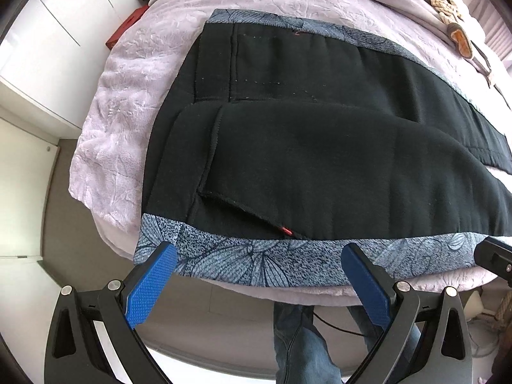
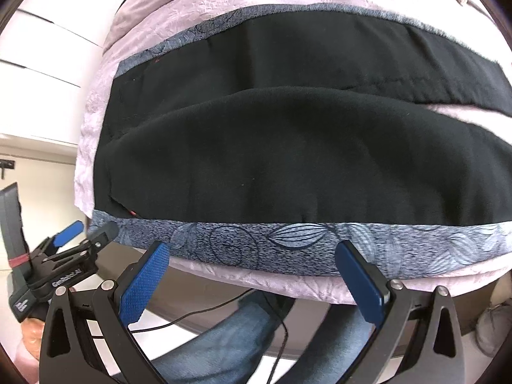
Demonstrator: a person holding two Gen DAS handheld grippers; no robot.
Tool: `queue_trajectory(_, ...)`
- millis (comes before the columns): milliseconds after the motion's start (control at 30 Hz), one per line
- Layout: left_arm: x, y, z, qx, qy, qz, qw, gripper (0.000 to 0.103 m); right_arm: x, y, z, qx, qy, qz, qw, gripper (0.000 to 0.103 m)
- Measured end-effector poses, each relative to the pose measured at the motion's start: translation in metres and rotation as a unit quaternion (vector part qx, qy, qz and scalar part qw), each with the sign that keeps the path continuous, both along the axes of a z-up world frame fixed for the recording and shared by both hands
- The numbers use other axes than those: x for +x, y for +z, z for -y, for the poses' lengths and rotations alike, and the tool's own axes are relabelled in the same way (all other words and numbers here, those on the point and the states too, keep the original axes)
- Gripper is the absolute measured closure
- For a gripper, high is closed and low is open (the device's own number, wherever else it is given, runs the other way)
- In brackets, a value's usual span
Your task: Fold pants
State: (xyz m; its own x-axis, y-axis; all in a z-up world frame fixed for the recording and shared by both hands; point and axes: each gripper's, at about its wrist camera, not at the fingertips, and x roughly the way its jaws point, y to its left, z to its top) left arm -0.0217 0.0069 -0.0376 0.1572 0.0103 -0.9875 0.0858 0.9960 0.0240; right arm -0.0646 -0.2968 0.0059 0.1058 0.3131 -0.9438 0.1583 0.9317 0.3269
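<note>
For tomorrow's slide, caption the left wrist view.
Open left gripper poised at the patterned near edge of black pants spread on a lilac bedspread.

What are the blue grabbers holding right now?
Nothing. The left gripper and right gripper are both open, just short of the pants' patterned near edge, with no cloth between their pads.

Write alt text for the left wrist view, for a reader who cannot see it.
The open left gripper hovers at the near edge of the black pants, which lie spread inside out on a lilac bedspread, their blue leaf-print side seam nearest the camera. The person's jeans-clad legs show below.
</note>
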Motion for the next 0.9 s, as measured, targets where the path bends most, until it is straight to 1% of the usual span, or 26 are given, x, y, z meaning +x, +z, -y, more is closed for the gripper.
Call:
queue_trajectory(200, 0.006, -0.012, -0.006, 0.005, 0.010, -0.004, 0.9999, 0.000, 0.002, -0.021, 0.000, 0.071, -0.021, -0.013, 0.997, 0.000)
queue_trajectory(267, 0.007, -0.014, -0.009, 0.006, 0.015, -0.004, 0.9999, 0.000, 0.001, -0.028, 0.000, 0.086, -0.027, -0.017, 0.996, 0.000)
queue_trajectory(433, 0.008, -0.021, -0.012, 0.007, 0.021, -0.009, 0.9997, 0.000, 0.002, -0.034, -0.003, 0.091, -0.022, -0.017, 0.995, 0.000)
queue_trajectory(533, 0.009, -0.025, -0.017, 0.003, 0.022, -0.006, 0.9997, 0.000, 0.002, -0.036, -0.004, 0.103, -0.021, -0.013, 0.994, 0.000)
queue_trajectory(633, 0.008, -0.025, -0.023, -0.009, 0.029, 0.001, 0.9995, 0.000, 0.003, -0.038, -0.007, 0.124, -0.017, -0.005, 0.992, 0.000)
queue_trajectory(700, 0.006, -0.026, -0.029, -0.018, 0.034, 0.010, 0.9992, 0.000, 0.001, -0.038, -0.011, 0.156, -0.016, 0.002, 0.988, 0.000)
queue_trajectory(733, 0.005, -0.026, -0.031, -0.022, 0.035, 0.012, 0.9991, 0.000, -0.001, -0.039, -0.013, 0.171, -0.014, 0.005, 0.985, 0.005)
queue_trajectory(767, 0.003, -0.027, -0.034, -0.026, 0.035, 0.014, 0.9989, 0.000, -0.003, -0.040, -0.015, 0.186, -0.013, 0.006, 0.983, 0.020)
queue_trajectory(833, 0.000, -0.029, -0.038, -0.045, 0.034, 0.013, 0.9983, 0.000, -0.006, -0.049, -0.022, 0.215, -0.009, -0.006, 0.977, 0.041)
queue_trajectory(867, -0.002, -0.029, -0.042, -0.063, 0.035, 0.012, 0.9973, 0.000, -0.009, -0.059, -0.026, 0.233, -0.009, -0.023, 0.972, 0.041)
queue_trajectory(900, -0.003, -0.029, -0.044, -0.076, 0.037, 0.010, 0.9964, 0.000, -0.012, -0.065, -0.028, 0.239, -0.010, -0.031, 0.970, 0.041)
